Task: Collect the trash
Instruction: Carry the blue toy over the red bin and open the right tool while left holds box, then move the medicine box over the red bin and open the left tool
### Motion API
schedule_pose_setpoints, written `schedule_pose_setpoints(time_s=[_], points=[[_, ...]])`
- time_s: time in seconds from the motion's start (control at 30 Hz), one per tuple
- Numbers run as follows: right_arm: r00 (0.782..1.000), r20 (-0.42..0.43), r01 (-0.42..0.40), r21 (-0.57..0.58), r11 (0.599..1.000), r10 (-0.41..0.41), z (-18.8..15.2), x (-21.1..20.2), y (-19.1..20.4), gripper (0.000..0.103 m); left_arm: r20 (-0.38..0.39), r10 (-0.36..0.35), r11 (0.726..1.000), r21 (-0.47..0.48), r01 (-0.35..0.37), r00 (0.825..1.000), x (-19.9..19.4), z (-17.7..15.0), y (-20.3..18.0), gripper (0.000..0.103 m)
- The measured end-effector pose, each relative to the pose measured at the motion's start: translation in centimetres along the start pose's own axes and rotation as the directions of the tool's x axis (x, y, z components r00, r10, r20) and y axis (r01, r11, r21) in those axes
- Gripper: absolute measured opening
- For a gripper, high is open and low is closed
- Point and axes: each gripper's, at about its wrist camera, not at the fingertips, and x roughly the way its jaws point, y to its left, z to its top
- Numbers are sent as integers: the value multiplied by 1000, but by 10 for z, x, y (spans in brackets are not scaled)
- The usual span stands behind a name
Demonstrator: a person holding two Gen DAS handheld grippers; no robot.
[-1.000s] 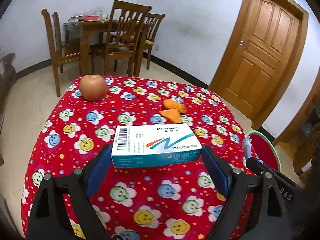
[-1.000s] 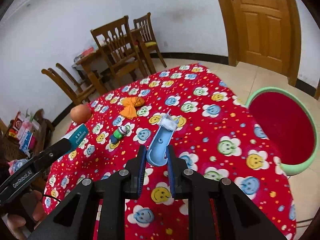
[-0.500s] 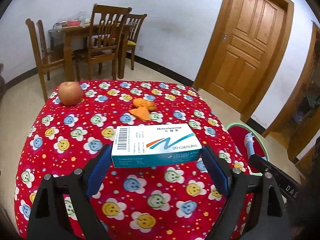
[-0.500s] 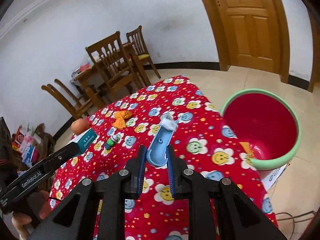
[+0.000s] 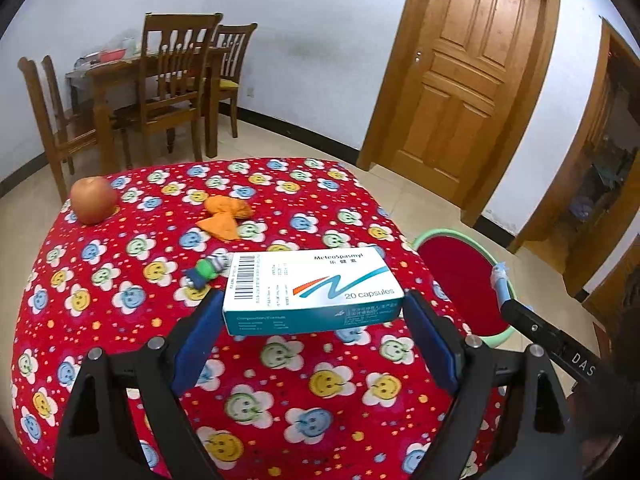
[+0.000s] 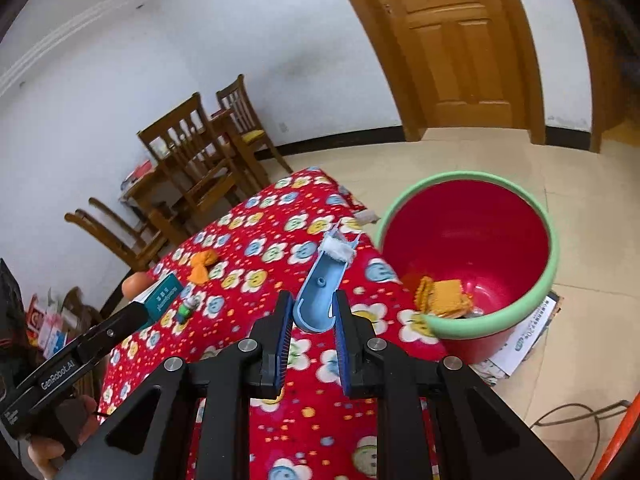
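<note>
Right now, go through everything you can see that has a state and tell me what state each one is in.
Left hand-held gripper: shut on the medicine box.
Medicine box: held off the table, closed.
Right hand-held gripper: shut on the blue plastic piece.
Blue plastic piece: held, pointing toward the bin.
Red bin: open-topped, orange scraps at the bottom.
Apple: whole, on the tablecloth.
Orange peel: lying on the tablecloth.
Door: closed.

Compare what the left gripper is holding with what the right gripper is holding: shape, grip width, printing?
The capsule box is a flat white and teal carton; the blue plastic piece is a curved trough with white fluff at its far end.
The left gripper spans the box with jaws wide; the right gripper pinches the piece with jaws narrow.
The box carries a barcode and text; the piece shows none.
Both are held off the table.
</note>
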Motion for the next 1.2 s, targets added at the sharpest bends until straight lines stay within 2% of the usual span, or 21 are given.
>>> schedule_pose_setpoints(time_s=[0.37,0.87,1.2], points=[[999,9,42,74,996,-43,5,2,-41,19,-26,-27,999,40,28,999,19,3,-28,88],[992,-34,122,140,983,-118,11,28,-88,21,-64,-55,993,96,61,996,47,3,-58,88],[993,-29,121,181,976,-118,12,21,-103,24,-88,-69,988,133,81,994,65,4,-79,88]])
